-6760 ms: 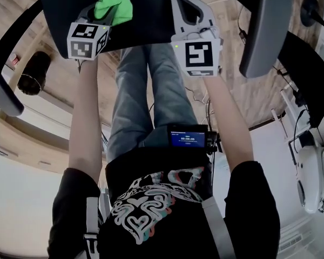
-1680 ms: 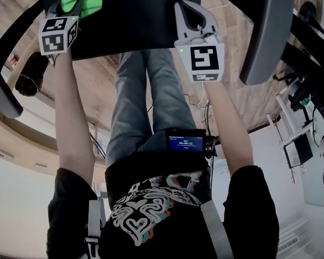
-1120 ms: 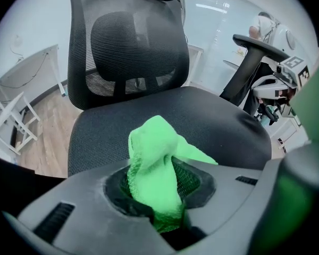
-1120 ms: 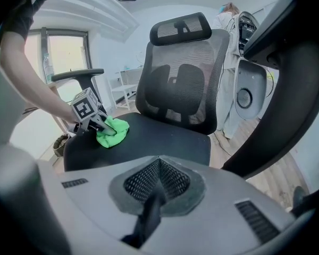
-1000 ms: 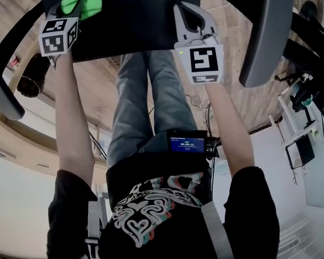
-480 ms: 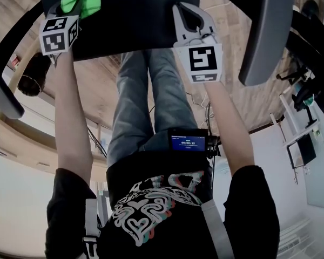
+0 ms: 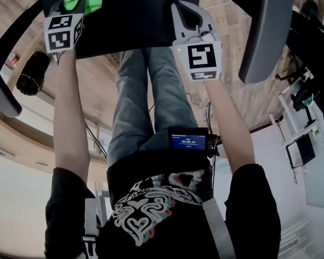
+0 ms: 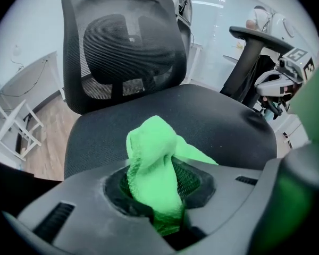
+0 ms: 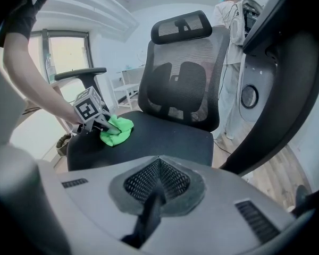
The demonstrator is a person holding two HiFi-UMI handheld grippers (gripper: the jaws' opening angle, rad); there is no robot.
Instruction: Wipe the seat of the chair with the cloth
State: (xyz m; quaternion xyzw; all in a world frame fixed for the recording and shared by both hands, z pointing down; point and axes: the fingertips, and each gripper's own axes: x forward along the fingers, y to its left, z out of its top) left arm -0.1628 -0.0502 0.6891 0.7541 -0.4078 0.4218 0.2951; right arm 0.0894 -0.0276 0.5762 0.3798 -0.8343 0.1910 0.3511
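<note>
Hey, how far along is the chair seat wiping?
Done: the cloth is clamped in the left gripper. In hand: it presses on the seat near an edge. Left: the rest of the seat; nothing shows what's wiped. The right gripper is shut, empty.

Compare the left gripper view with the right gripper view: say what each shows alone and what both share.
Only the left gripper view shows the green cloth close up, clamped between the jaws of the left gripper. Only the right gripper view shows the right gripper, jaws together on nothing, and the person's arm holding the cloth down on the seat. Both show the chair's seat, the mesh backrest and the cloth.
</note>
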